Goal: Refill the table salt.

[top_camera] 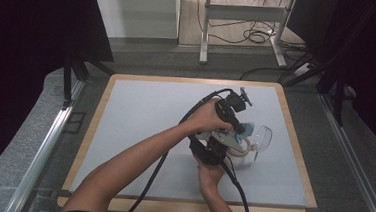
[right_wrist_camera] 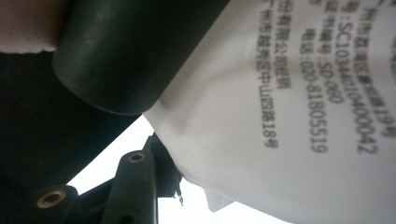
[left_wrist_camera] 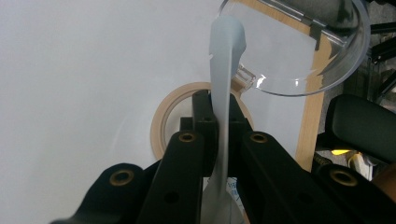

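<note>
My left tongs (left_wrist_camera: 219,135) and right tongs (right_wrist_camera: 161,179) both gripped the sachet (left_wrist_camera: 223,84), held above the tape roll (left_wrist_camera: 161,122) beside the clear bowl (left_wrist_camera: 303,79); seemingly unopened, nothing poured.

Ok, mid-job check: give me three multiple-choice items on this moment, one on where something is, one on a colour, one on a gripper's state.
1. Where does the clear plastic cup sit in the left gripper view?
A. upper right, past the pouch
B. lower left
C. under the jaws

2. What colour is the tape ring on the table?
A. red
B. tan
C. green

3. How does the left gripper stand?
A. wide open
B. shut on nothing
C. shut on the pouch

Answers: 1 A, its clear rim curves across the top right corner. 2 B, a pale tan hoop lies on the grey mat. 3 C, the black jaws press the pale blue-grey pouch from both sides.
</note>
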The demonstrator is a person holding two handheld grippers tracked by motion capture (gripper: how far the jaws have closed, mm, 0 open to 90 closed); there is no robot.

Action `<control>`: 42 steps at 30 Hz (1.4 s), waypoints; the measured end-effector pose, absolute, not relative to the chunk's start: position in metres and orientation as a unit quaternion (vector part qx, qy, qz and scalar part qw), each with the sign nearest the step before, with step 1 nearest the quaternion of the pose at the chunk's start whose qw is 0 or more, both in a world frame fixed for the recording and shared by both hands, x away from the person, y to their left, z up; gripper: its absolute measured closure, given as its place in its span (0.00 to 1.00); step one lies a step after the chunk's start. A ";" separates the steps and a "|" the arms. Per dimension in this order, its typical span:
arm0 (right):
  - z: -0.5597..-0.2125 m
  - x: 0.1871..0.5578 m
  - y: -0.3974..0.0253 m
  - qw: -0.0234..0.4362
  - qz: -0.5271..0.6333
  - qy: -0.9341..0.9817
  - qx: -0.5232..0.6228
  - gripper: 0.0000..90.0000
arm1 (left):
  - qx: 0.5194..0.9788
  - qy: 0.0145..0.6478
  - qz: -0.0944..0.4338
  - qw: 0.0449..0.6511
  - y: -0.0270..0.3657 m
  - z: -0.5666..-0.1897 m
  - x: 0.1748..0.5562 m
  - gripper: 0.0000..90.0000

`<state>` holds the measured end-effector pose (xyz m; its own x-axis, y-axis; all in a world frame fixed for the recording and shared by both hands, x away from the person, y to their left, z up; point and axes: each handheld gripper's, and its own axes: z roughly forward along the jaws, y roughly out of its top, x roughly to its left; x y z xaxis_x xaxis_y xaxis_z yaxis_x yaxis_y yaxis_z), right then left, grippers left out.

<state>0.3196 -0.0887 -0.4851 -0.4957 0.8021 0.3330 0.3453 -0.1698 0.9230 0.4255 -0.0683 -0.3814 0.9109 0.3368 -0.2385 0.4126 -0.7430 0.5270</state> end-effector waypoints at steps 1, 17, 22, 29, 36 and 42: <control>-0.485 0.319 -0.089 0.186 0.607 0.616 0.467 0.64 | 0.931 0.201 -0.065 0.297 -0.068 -0.381 0.426 0.99; -0.489 0.318 -0.090 0.187 0.604 0.617 0.468 0.64 | 0.929 0.201 -0.070 0.303 -0.067 -0.384 0.425 0.99; -0.491 0.317 -0.089 0.186 0.604 0.619 0.467 0.64 | 0.929 0.203 -0.072 0.302 -0.065 -0.387 0.425 0.99; -0.495 0.317 -0.089 0.187 0.600 0.627 0.459 0.64 | 0.925 0.205 -0.075 0.312 -0.062 -0.386 0.426 0.99; -0.499 0.315 -0.091 0.192 0.590 0.640 0.453 0.64 | 0.923 0.204 -0.076 0.316 -0.060 -0.387 0.425 0.99; -0.506 0.313 -0.094 0.198 0.575 0.655 0.449 0.64 | 0.920 0.208 -0.078 0.323 -0.054 -0.386 0.425 0.99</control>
